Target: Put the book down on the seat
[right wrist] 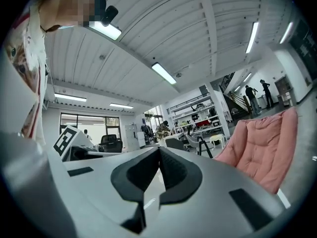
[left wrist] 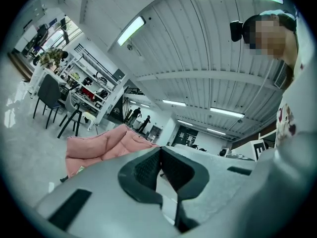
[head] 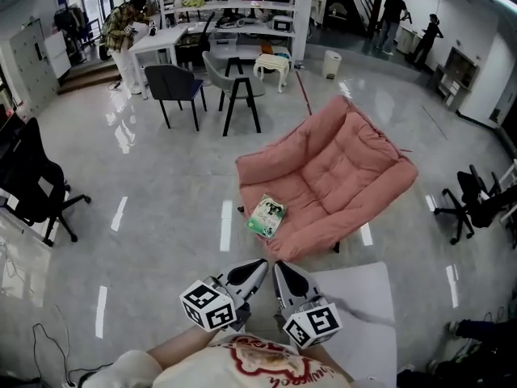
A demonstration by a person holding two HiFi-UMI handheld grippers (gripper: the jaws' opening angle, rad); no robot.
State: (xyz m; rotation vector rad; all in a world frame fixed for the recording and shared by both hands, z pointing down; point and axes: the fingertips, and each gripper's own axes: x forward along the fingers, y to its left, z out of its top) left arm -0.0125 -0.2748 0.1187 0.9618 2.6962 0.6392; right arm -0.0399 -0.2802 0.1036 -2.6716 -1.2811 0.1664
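The book (head: 266,216), with a green and white cover, lies flat on the front left edge of the pink cushioned seat (head: 331,176). Both grippers are low in the head view, close to my body and short of the seat. My left gripper (head: 259,265) and my right gripper (head: 279,267) sit side by side, tips nearly touching, both shut with nothing in them. In the left gripper view the left gripper's (left wrist: 160,150) jaws meet, with the pink seat (left wrist: 99,145) beyond them. The right gripper (right wrist: 159,150) is likewise closed and empty, the pink seat (right wrist: 262,148) off to its right.
A white board (head: 363,297) lies on the glossy floor under my right gripper. Behind the seat stand a dark chair (head: 174,83) and a black stool (head: 240,95). Black office chairs stand at the left (head: 32,184) and right (head: 477,200). People and desks are at the back.
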